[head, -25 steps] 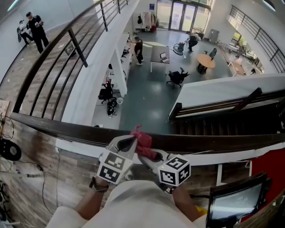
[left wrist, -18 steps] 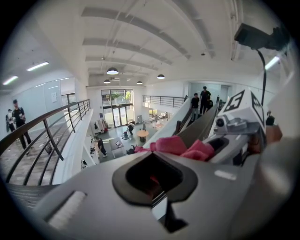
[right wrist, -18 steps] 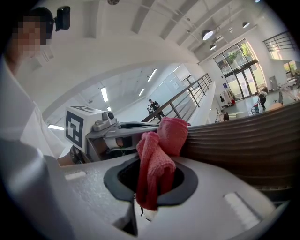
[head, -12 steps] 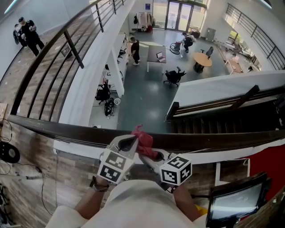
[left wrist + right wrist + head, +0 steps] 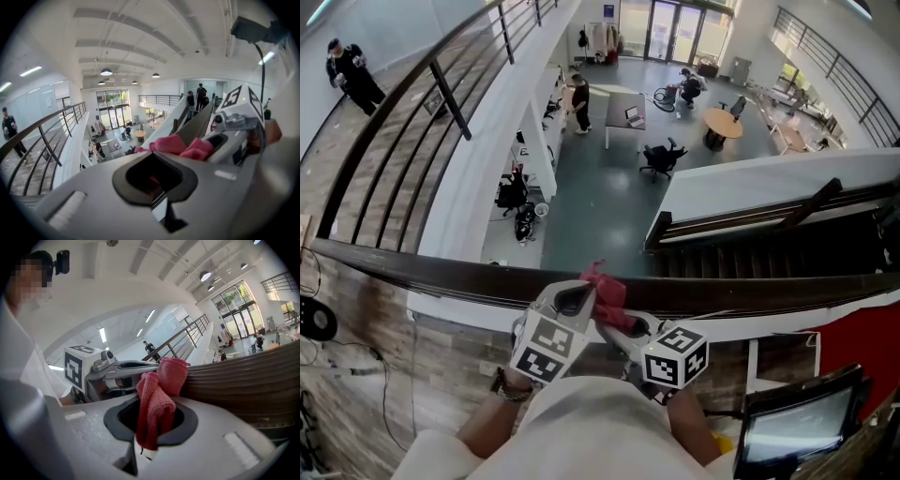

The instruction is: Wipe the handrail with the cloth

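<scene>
One pink cloth (image 5: 602,292) sits bunched on top of the dark wooden handrail (image 5: 441,272), at the part of the rail nearest our body. We hold it from both sides. The right gripper (image 5: 616,328) has its jaws clamped on a hanging fold of the cloth, just on our side of the handrail. The left gripper (image 5: 574,298) touches the cloth's other edge at the rail, jaws together, and a scrap of pink inside them suggests they pinch a corner.

We judge the wipe to be barely under way. The cloth is pressed to the rail, yet nothing marks any stretch as cleaned, and long runs of handrail reach away on both sides of it. All of that still looks left to do.

The handrail's long axis runs side to side in front of us. The cloth's longer line lies across the rail, from the right gripper up over the top and pointing out towards the open hall beyond the handrail.
</scene>
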Demonstrator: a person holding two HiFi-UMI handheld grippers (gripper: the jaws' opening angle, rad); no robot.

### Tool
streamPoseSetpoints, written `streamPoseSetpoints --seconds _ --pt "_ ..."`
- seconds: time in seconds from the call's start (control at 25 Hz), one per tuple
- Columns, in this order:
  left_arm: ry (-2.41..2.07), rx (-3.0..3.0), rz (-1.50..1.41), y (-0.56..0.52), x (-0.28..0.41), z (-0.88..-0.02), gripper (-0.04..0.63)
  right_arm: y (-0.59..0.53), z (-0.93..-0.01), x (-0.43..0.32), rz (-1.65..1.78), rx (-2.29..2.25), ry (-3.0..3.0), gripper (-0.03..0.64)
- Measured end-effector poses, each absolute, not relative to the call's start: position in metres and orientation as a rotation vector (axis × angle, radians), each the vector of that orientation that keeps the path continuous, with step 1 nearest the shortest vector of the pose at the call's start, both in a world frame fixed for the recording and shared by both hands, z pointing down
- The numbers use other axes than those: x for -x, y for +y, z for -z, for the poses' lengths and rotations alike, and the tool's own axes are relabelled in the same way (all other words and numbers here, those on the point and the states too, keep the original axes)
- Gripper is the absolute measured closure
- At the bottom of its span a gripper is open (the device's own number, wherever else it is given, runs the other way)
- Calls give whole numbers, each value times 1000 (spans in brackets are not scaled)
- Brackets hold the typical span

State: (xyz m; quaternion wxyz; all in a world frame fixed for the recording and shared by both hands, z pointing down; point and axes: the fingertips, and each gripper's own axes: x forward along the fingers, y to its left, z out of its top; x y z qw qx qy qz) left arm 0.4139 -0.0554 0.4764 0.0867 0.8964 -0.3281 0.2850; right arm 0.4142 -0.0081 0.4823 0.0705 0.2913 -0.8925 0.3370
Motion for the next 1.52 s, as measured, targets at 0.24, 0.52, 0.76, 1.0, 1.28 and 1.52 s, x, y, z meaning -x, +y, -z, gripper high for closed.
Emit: streamPoseSetpoints --seconds 0.24,0.52,0.76,1.0,1.28,1.52 --pt "-955 -2681 -922 -50 -430 -483 592 -5 -484 -430 -1015 -897 -2676 555" --pt "-964 -2705 -1062 -50 -435 -483 592 -4 -482 -433 -1024 -890 -2678 555" --pt "-931 -2698 -1082 -50 -433 -487 592 -5 -486 -430 -1055 -875 -2684 555" --pt "-912 -2685 -1078 -49 -425 -485 592 -5 -483 -422 -1070 -833 -2693 555" --pt "-937 -2667 -1053 -52 -409 -482 592 -8 -480 -407 -1080 -827 -2698 555" --pt "-973 -2656 -1029 -52 -398 -480 592 -8 -479 -397 -1073 -795 -2698 555"
